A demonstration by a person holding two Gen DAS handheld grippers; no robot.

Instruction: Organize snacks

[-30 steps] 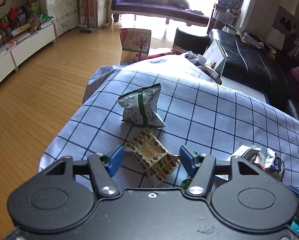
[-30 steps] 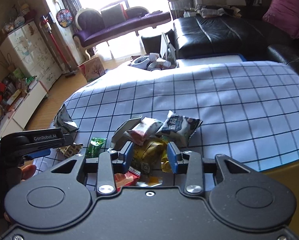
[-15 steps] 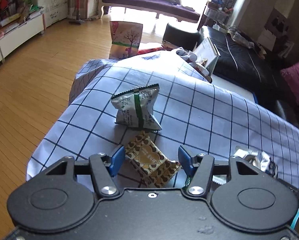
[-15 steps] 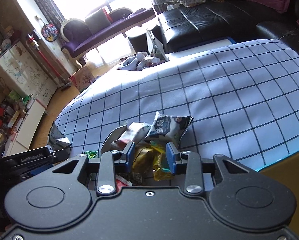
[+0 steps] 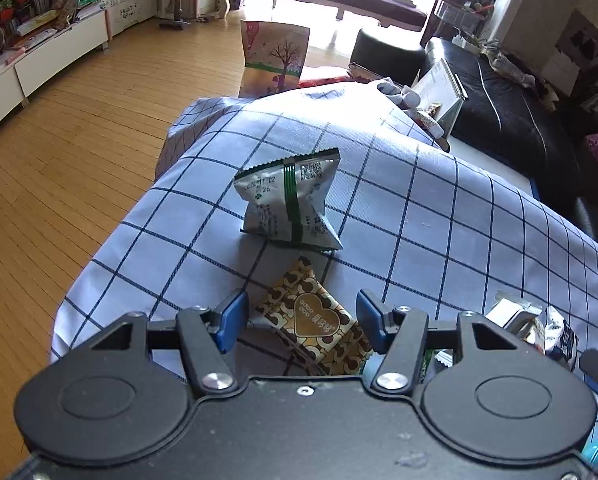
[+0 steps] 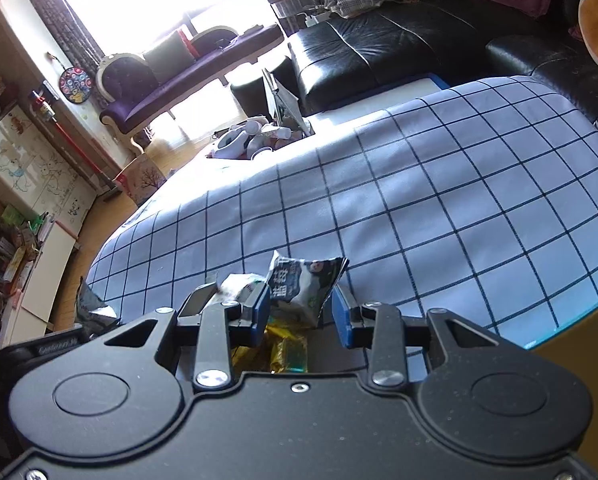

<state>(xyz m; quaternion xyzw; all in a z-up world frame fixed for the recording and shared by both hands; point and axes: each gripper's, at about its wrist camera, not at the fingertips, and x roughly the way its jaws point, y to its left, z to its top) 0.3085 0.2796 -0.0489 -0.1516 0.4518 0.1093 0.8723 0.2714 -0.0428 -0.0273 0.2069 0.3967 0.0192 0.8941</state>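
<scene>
In the left wrist view my left gripper (image 5: 303, 322) is open, its blue fingers on either side of a brown heart-print snack packet (image 5: 313, 322) lying on the blue checked tablecloth (image 5: 439, 216). A silver packet with a green stripe (image 5: 289, 200) stands just beyond it. In the right wrist view my right gripper (image 6: 301, 314) is open over a heap of snacks: a dark blue-and-white packet (image 6: 305, 284), a white packet (image 6: 239, 286) and yellow wrappers (image 6: 283, 346) between the fingers. The same heap shows at the right in the left wrist view (image 5: 539, 328).
The table's left edge drops to a wooden floor (image 5: 59, 152). A printed paper bag (image 5: 275, 58) stands on the floor beyond the table. A black leather sofa (image 6: 399, 52) lies behind. The left gripper's body (image 6: 39, 350) shows at the left of the right wrist view.
My left gripper has stayed over the heart-print packet, still open. My right gripper has tilted up and forward and its fingers have spread wider over the heap.
</scene>
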